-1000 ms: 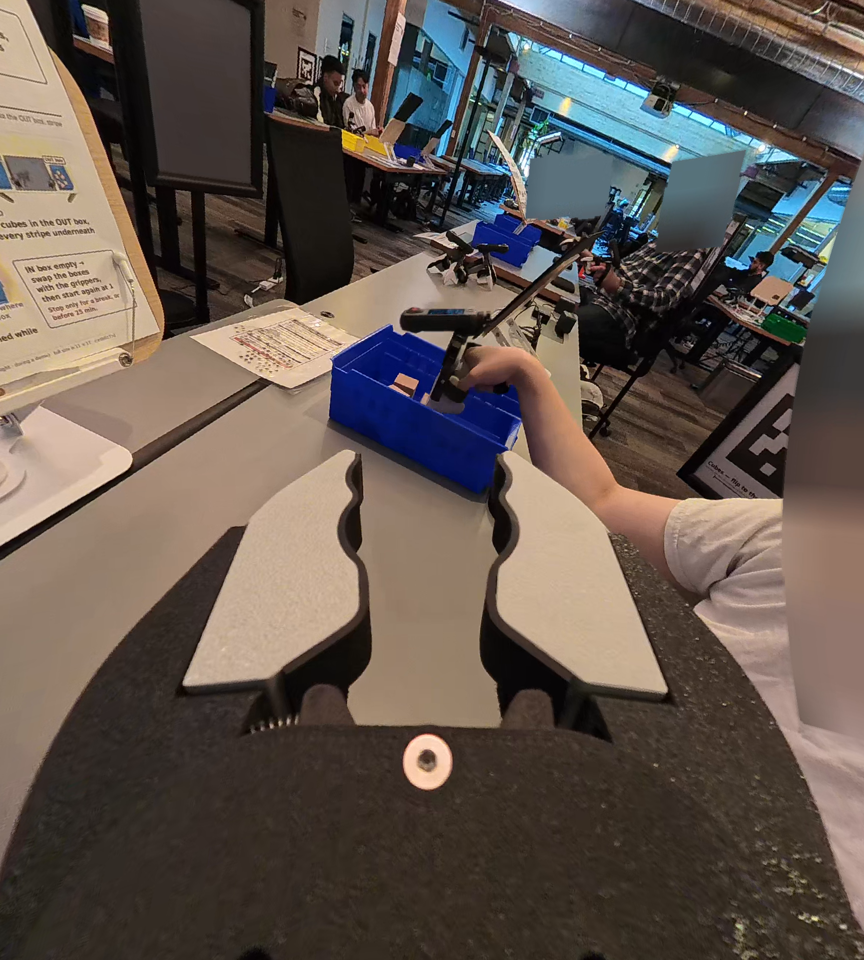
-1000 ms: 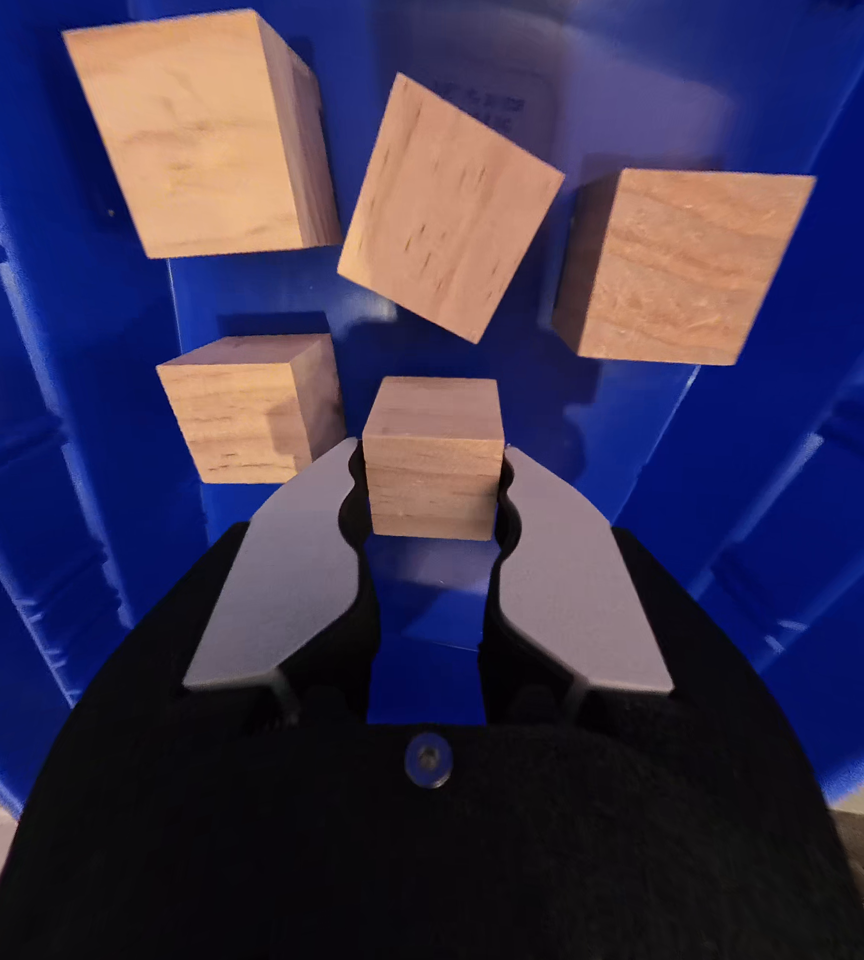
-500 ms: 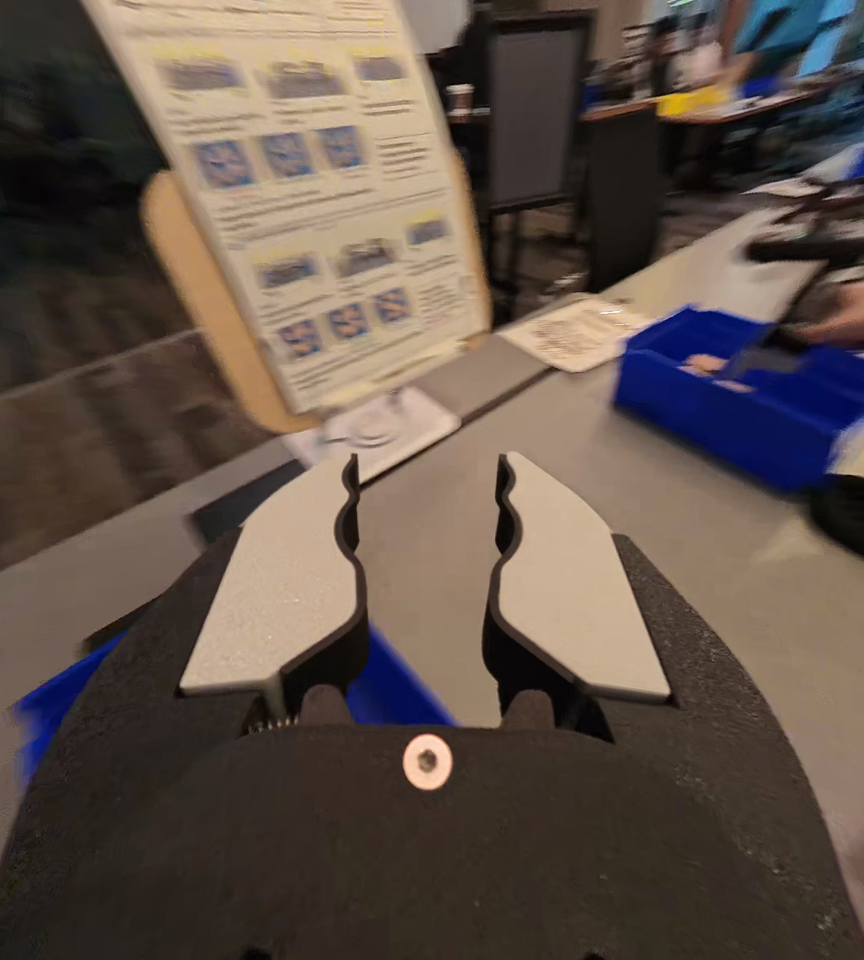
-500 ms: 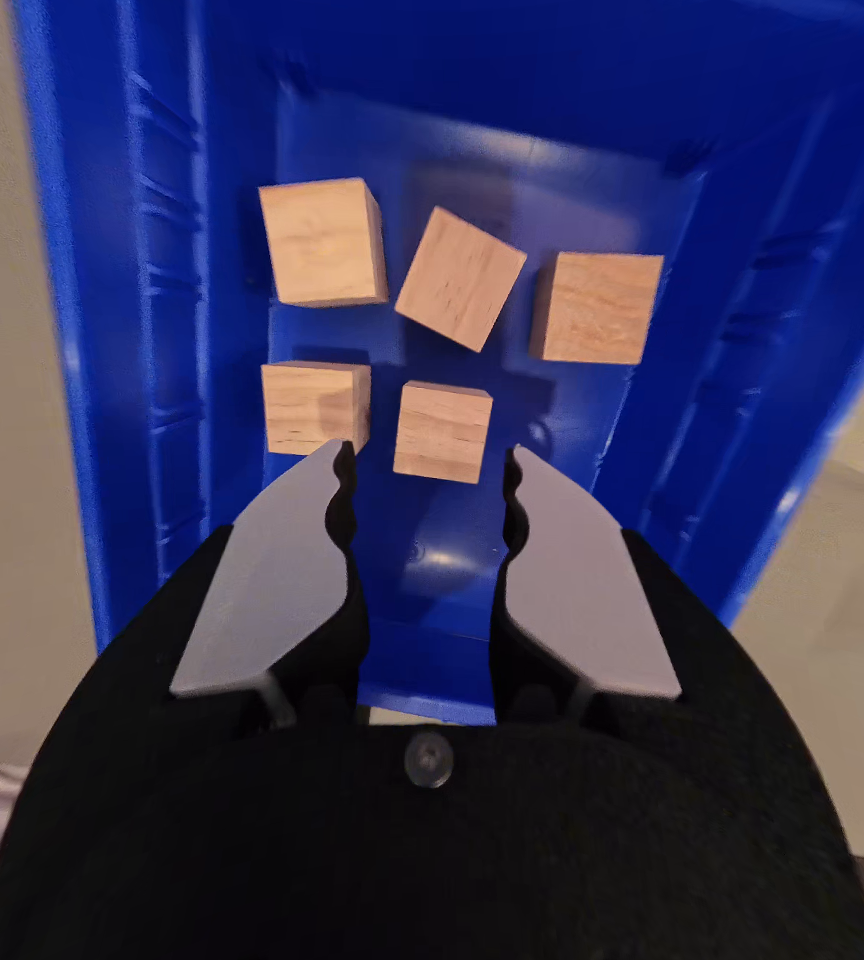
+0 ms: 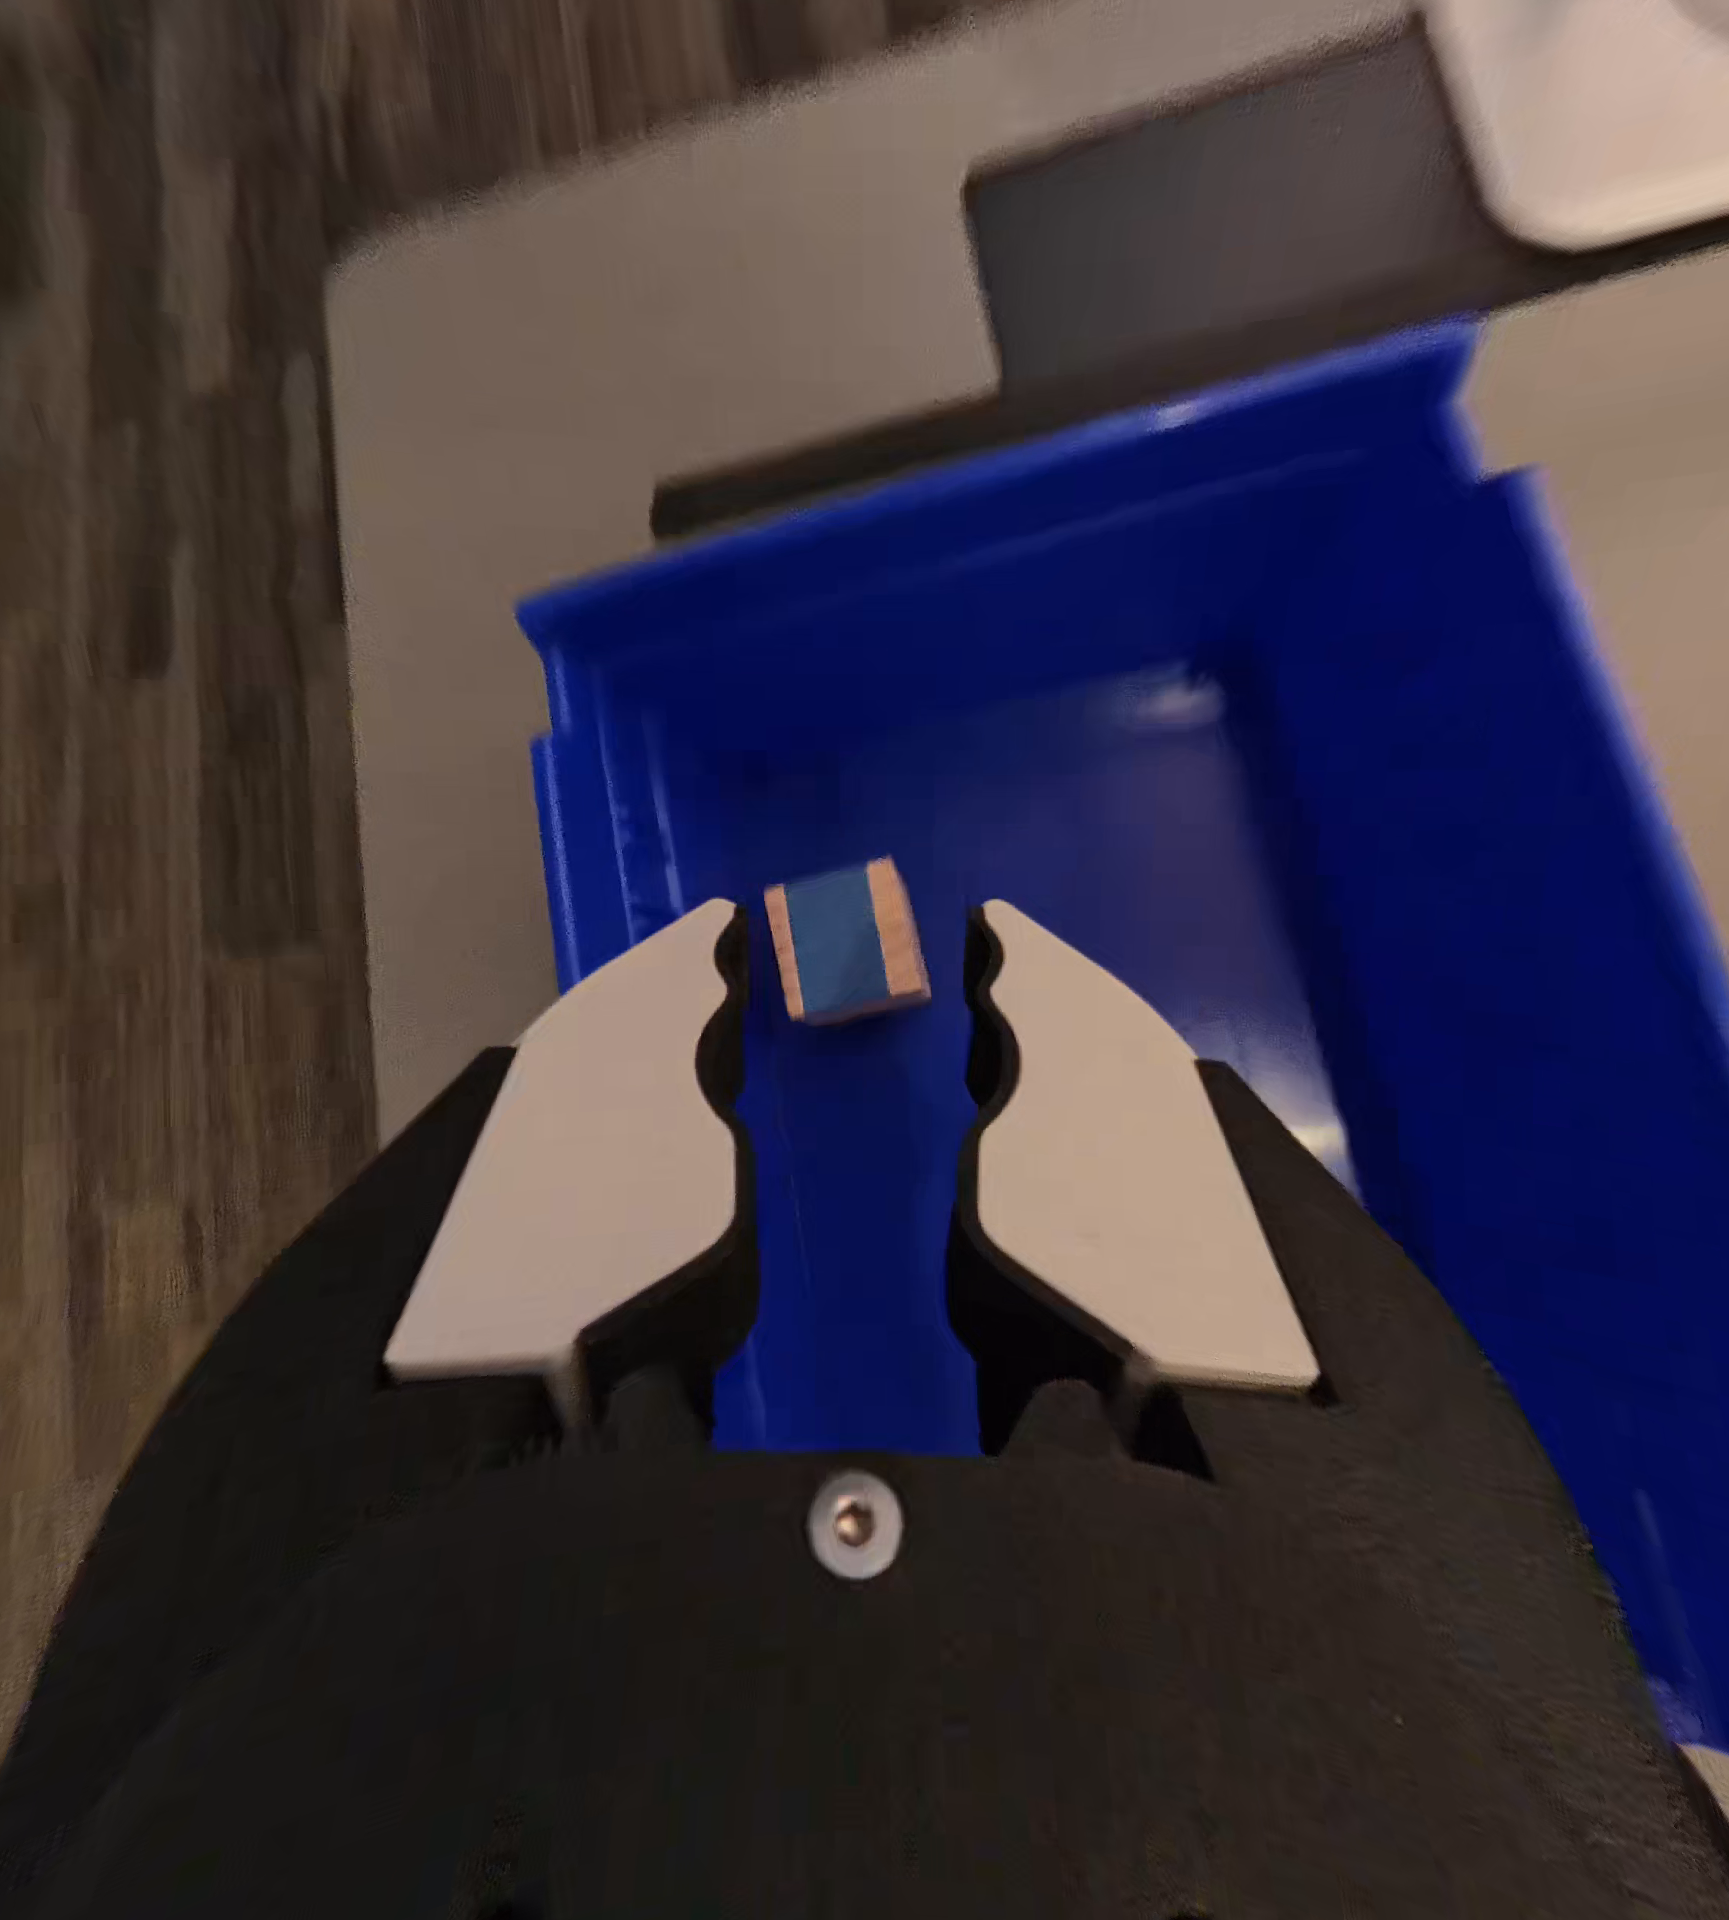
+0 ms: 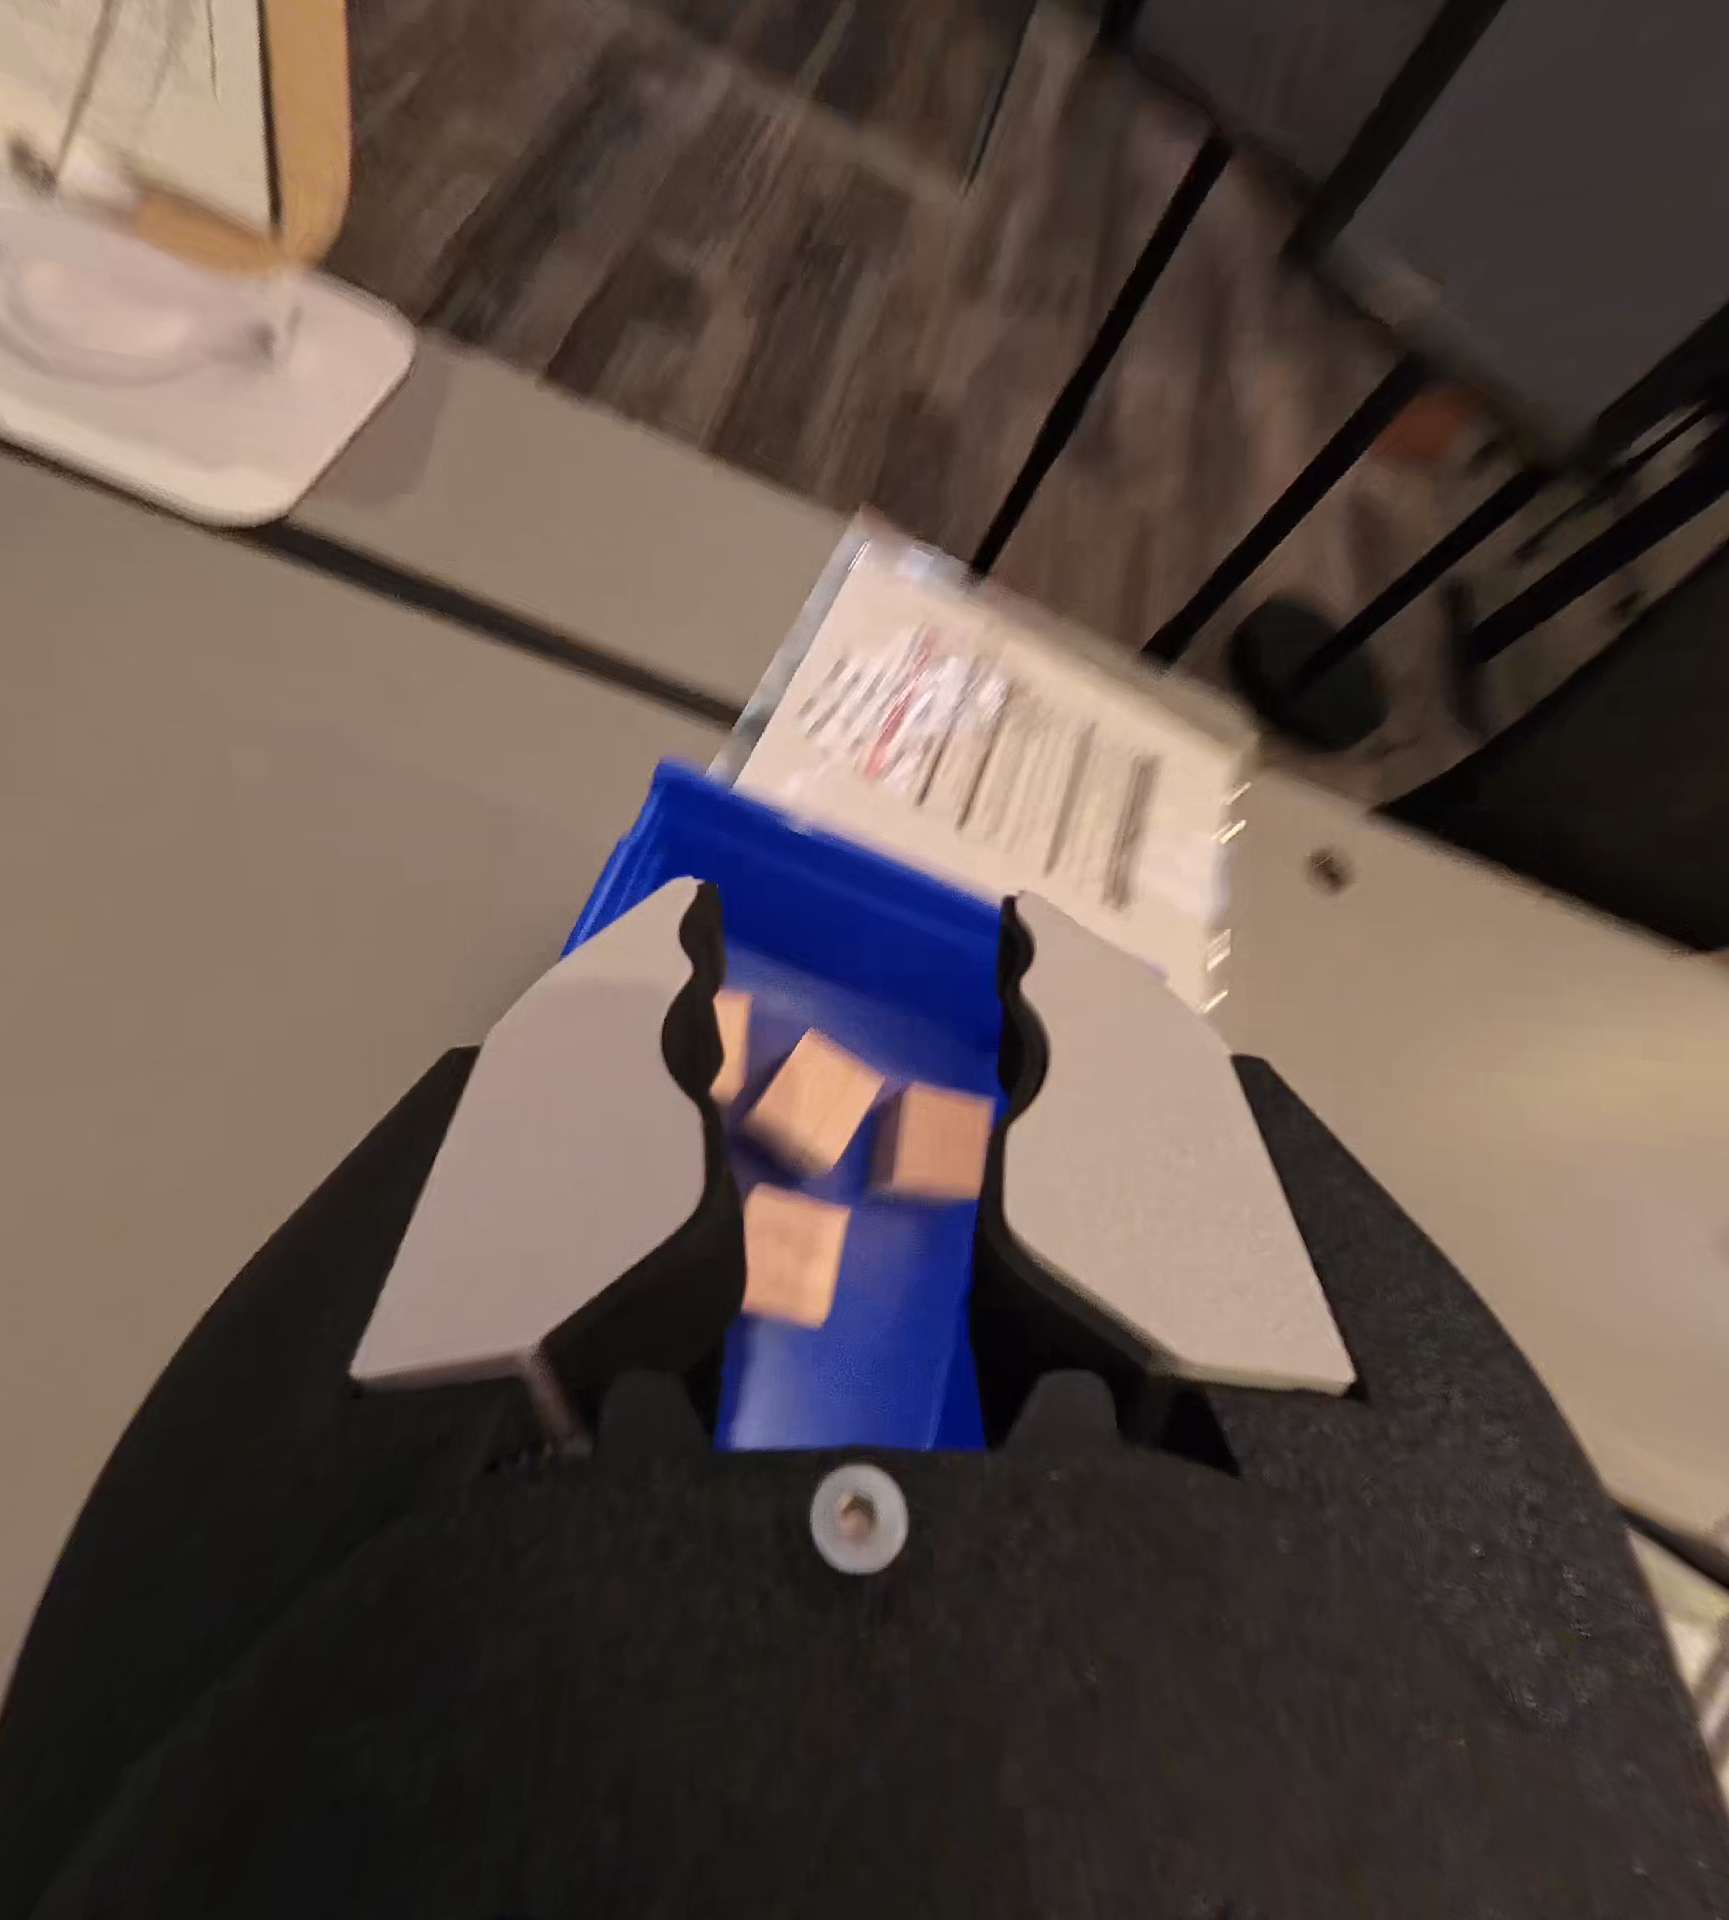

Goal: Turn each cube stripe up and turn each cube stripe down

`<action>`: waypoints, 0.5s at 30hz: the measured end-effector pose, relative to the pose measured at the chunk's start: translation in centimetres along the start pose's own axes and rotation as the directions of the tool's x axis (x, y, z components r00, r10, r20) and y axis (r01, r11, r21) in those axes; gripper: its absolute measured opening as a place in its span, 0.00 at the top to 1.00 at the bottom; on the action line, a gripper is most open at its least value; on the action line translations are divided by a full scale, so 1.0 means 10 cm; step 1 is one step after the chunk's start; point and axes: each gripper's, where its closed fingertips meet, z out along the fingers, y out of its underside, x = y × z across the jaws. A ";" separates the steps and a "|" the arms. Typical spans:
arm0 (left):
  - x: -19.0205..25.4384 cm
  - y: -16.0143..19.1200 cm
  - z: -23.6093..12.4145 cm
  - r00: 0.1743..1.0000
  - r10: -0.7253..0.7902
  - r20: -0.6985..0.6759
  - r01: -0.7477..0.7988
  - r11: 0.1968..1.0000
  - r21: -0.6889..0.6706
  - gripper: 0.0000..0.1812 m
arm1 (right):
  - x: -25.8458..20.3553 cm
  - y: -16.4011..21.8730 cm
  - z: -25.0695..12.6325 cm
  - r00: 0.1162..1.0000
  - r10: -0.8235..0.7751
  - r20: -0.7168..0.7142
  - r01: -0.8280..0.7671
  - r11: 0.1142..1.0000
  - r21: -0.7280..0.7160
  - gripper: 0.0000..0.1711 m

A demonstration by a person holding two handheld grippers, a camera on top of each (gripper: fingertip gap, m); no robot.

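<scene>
Left wrist view looks down into a blue bin (image 5: 1462, 935) sitting near the corner of the grey table (image 5: 527, 416). The left gripper (image 5: 852, 914) hangs above it with its fingers spread wide and nothing between them. One wooden cube (image 5: 844, 940) lies alone on the bin floor, blue stripe facing up, framed in the gap just past the fingertips and clear of both.

Right wrist view shows the right gripper (image 6: 855, 904) parted wide and empty, raised above a second blue bin (image 6: 818, 873). Several plain wooden cubes (image 6: 813, 1112) lie loose on this bin's floor, showing bare wood. A printed sheet (image 6: 995, 748) lies on the table just beyond the bin's far edge. Both pictures are blurred.
</scene>
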 end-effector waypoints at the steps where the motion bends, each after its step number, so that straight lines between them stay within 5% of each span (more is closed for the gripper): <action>1: -0.02 0.09 0.11 0.999 -0.030 0.012 0.030 0.997 -0.066 0.77 | 0.03 -0.16 -0.07 0.998 -0.031 -0.056 0.036 0.996 0.087 0.70; 6: -0.10 0.18 0.42 0.990 -0.100 0.099 0.112 0.985 -0.130 0.75 | -0.19 -0.73 -0.45 0.980 -0.076 -0.184 0.145 0.904 0.402 0.65; 15: -0.05 0.44 0.71 0.988 -0.150 0.047 0.157 0.956 -0.247 0.69 | -0.59 -1.00 -0.68 0.958 -0.092 -0.272 0.220 0.843 0.490 0.66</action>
